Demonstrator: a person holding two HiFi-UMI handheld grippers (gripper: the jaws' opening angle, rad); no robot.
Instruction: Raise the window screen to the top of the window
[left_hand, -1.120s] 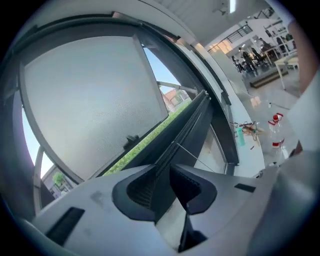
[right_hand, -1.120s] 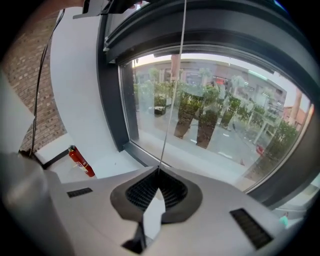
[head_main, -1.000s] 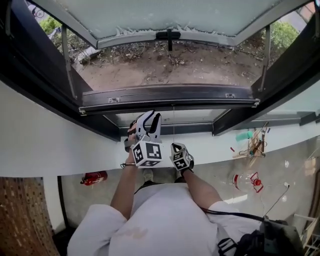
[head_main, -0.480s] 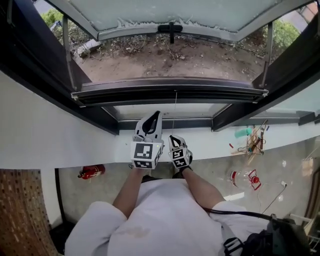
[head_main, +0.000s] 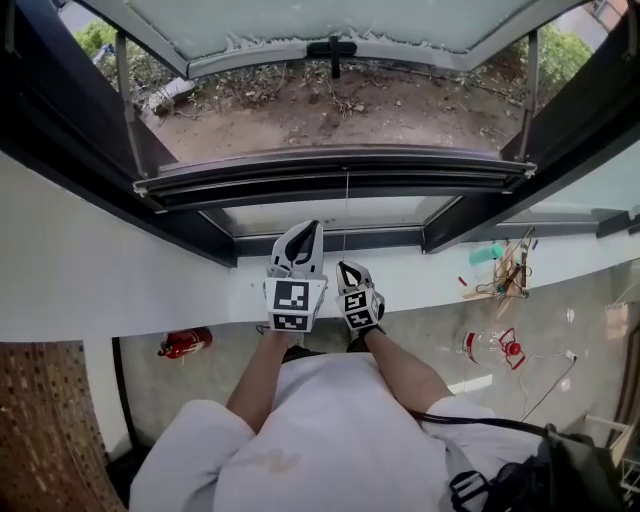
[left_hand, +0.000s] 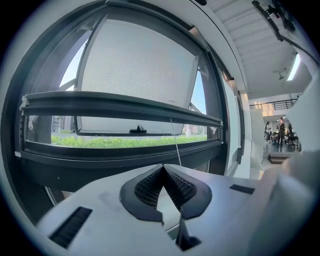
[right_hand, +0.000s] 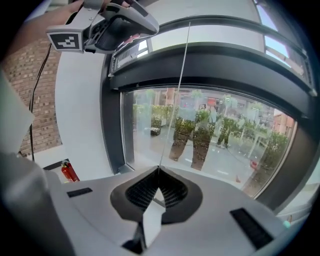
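The window screen's dark bottom bar (head_main: 340, 165) spans the open window, and a thin pull cord (head_main: 347, 205) hangs from its middle. My right gripper (head_main: 347, 266) is below, shut on that cord (right_hand: 177, 85), which runs straight up from its tips (right_hand: 159, 169) to the bar (right_hand: 225, 60). My left gripper (head_main: 312, 228) is just left of the cord and slightly higher. Its jaws have just been closing and now meet (left_hand: 162, 166) with nothing seen between them. The cord (left_hand: 174, 137) drops behind its right jaw. Above lies the bar (left_hand: 120, 105).
The glass sash with a black handle (head_main: 333, 47) is swung outward over bare ground. A white sill (head_main: 150, 290) runs below the frame. A red fire extinguisher (head_main: 185, 343) and small items (head_main: 500, 275) lie on the floor to the sides.
My left gripper has rolled upright and its jaws have come together. My right gripper has risen a little with the cord. The screen bar sits higher in the head view.
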